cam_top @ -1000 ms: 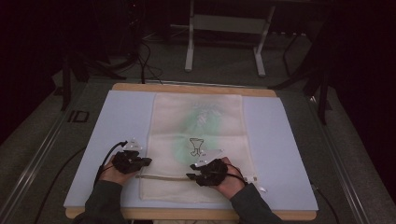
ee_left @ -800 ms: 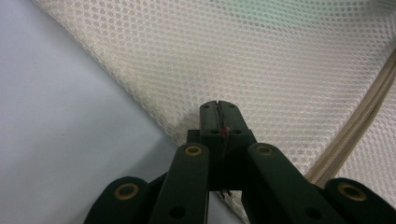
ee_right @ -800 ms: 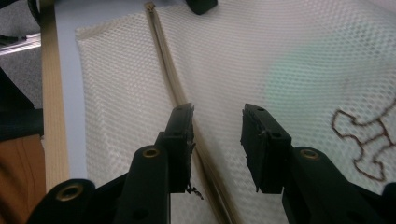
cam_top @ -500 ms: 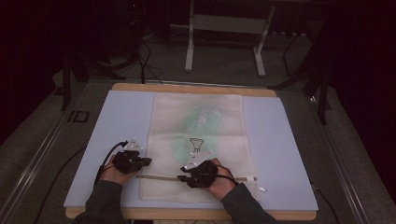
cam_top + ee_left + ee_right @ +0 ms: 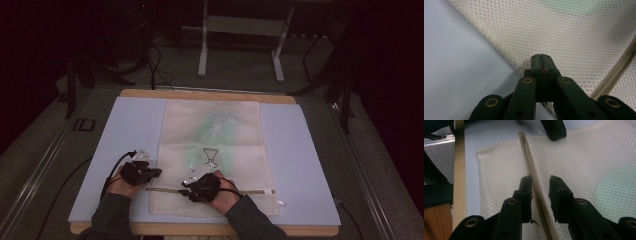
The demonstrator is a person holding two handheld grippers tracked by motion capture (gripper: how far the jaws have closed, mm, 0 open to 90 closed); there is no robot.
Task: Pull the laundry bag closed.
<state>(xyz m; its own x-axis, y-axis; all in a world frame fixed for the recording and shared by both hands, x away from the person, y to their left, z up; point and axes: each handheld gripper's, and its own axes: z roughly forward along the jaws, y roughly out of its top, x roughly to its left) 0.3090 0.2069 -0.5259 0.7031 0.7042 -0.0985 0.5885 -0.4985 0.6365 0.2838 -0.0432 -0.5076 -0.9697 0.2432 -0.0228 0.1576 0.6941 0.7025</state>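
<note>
Mesh laundry bag [image 5: 212,150]: cream-white, fine honeycomb mesh pattern across the whole surface, seen close in both gripper views. Pale green patch shows through the mesh at its middle and far half. Small dark outline print, goblet-shaped [image 5: 211,156], near the bag's centre.

Zipper [image 5: 534,180]: beige tape, slightly darker than the mesh; reads as a brownish line in the high view.

Mat [image 5: 125,130] under the bag: pale lavender-blue, plain. Desk [image 5: 210,94] edge: light tan wood.

Left hand-held gripper [image 5: 141,172] and right hand-held gripper [image 5: 200,186]: black, with brass-coloured rivets on the linkages. Sleeves [image 5: 112,220]: dark grey.

Floor [image 5: 380,150]: grey, speckled.
</note>
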